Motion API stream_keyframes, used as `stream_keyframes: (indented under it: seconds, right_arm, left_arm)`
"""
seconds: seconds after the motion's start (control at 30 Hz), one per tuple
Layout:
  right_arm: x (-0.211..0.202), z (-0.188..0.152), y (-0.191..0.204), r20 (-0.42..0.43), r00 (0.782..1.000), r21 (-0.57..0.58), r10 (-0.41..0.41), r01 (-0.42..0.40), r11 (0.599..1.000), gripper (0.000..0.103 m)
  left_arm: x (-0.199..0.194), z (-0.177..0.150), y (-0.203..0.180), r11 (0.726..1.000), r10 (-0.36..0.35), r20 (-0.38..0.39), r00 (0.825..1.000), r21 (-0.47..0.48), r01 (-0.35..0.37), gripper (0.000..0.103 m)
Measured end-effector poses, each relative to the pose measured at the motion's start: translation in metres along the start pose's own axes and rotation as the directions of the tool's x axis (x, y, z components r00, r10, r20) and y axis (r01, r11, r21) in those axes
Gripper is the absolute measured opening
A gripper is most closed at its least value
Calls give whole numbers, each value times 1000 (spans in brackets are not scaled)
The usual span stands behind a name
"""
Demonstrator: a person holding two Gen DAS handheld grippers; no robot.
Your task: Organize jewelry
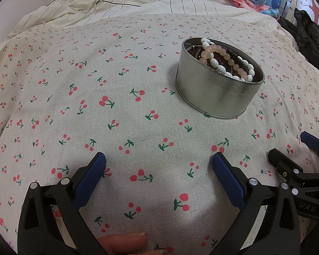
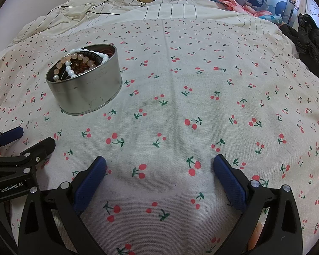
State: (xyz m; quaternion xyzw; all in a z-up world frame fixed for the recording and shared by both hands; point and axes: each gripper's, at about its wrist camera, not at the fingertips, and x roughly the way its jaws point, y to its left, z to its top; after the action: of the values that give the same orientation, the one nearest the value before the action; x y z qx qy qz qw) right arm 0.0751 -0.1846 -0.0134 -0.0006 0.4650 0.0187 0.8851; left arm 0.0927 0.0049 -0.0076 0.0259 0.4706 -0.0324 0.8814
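Both grippers, left gripper and right gripper, hover spread and empty; bracelets sit in the tin, so I'd just check nothing overhangs.

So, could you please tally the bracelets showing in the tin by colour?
White bead bracelet: 1
Pink bead bracelet: 1
Black bracelet: 1
Total: 3 clearly visible in the metal tin; reddish pieces underneath are too hidden to count.
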Motion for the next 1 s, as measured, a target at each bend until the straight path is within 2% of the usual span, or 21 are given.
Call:
stream_keyframes:
  seconds: [0.8, 1.0]
  right_arm:
    - [0, 0, 0, 0, 1000, 0, 0, 0, 1000, 96]
    - [0, 0, 0, 0, 1000, 0, 0, 0, 1000, 96]
  left_arm:
    - [1, 1, 0, 1000, -8, 2, 1000, 5, 8, 96]
    - [0, 1, -4, 998, 6, 27, 1000, 54, -8, 96]
